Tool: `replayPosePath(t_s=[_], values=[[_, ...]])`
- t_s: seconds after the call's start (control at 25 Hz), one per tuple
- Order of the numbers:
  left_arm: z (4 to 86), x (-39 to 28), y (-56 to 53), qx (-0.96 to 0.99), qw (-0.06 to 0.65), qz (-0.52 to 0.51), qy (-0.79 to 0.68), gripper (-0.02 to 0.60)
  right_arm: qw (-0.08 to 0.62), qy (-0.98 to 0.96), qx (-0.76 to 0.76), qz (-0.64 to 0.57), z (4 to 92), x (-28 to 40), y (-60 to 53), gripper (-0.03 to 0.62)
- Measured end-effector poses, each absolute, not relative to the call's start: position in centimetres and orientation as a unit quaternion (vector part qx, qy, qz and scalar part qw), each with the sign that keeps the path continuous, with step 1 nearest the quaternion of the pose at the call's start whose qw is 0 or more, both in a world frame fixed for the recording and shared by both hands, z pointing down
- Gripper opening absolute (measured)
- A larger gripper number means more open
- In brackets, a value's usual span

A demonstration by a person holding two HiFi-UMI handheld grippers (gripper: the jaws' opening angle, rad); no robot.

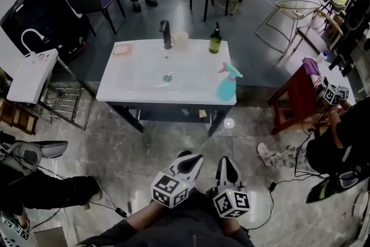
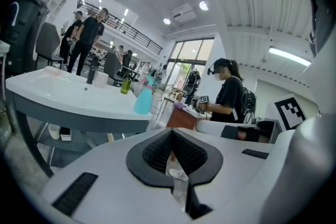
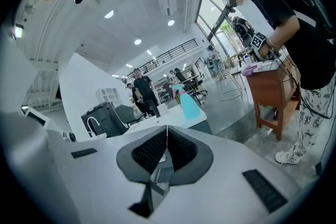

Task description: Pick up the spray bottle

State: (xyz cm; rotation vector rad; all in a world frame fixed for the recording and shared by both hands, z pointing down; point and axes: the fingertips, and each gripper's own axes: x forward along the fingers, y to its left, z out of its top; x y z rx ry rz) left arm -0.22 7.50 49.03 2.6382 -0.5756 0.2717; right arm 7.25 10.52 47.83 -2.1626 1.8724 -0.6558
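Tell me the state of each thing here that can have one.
spray bottle, upright on the sink top, untouched.
green bottle, upright at the sink top's back edge.
left gripper, shut, empty.
right gripper, shut, empty.

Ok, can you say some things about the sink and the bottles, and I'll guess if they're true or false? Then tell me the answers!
1. The spray bottle is blue with a pink top. True.
2. The right hand-held gripper is holding the spray bottle. False: it is shut on nothing, and the bottle stands on the sink counter, at its near right corner.
3. A green bottle stands at the back of the counter. True.
4. The faucet is white. False: it is black.
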Motion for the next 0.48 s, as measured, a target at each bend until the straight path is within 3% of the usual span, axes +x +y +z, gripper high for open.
replayPosePath(t_s=[0.48], values=[[48.7,-0.5,6.1,0.947,0.212,0.091,-0.224,0.006,0.09,0.647,-0.73,-0.202,47.2,7.1,9.7,0.009]])
